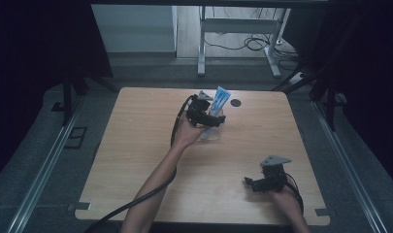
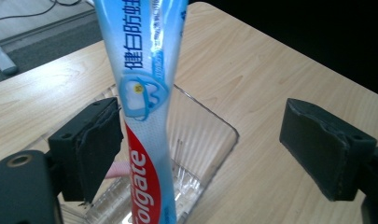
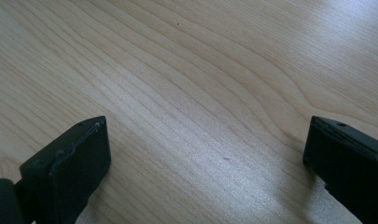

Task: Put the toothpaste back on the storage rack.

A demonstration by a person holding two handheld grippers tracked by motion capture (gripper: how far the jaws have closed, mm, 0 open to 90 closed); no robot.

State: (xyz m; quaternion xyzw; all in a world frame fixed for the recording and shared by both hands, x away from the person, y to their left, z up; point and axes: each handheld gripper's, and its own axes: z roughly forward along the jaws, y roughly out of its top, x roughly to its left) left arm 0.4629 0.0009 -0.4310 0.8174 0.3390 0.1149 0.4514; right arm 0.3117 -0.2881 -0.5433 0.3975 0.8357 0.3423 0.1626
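Toothpaste tube (image 2: 147,107): upright in clear plastic container (image 2: 210,140), far centre of wooden table (image 1: 136,145) — blue and red, "Colgate" legible.
Left gripper (image 1: 206,112): at the container, jaws wide apart; one pad (image 2: 100,149) touching or just beside the tube, the other well clear — nothing gripped.
Right gripper (image 1: 268,180): near right of table, well apart from the container; jaws spread wide over bare wood, holding nothing.
Dark round spot (image 1: 236,103): on tabletop, right of the tube.
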